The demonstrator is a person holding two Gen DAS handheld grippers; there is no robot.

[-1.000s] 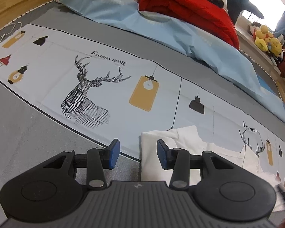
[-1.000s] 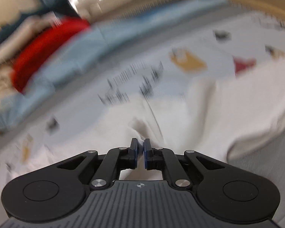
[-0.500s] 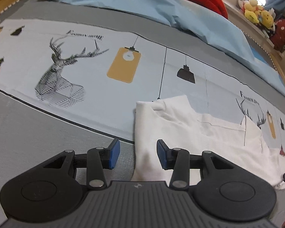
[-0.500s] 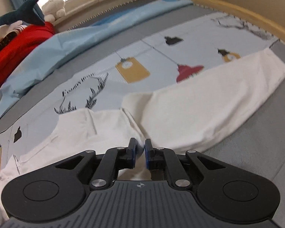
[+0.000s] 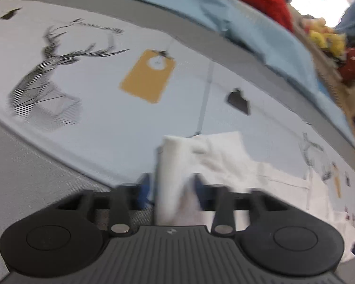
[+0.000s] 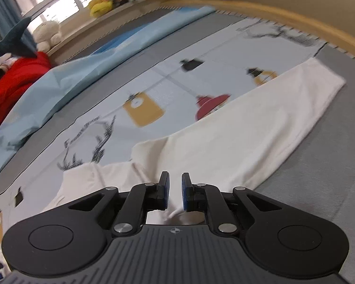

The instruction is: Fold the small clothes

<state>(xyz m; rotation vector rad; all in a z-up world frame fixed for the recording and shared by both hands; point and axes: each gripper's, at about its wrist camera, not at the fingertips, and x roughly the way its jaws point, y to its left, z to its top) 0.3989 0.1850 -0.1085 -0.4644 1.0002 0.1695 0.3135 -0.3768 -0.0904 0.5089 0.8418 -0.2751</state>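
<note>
On a bed (image 6: 338, 156) spread with a deer-and-lantern printed sheet (image 5: 101, 108), a white garment (image 6: 236, 137) lay flat along the near edge, one long sleeve reaching toward the wooden frame at the far right corner. The left gripper (image 5: 171, 187), blurred in its view, had just been closing its jaws, a raised fold of the garment's end (image 5: 170, 165) between them. The right gripper (image 6: 175, 191) had its jaws just opening, parted a narrow gap above the garment's middle, pads not pressing the cloth. A red quilt (image 6: 9, 82) lay along the far edge.
</note>
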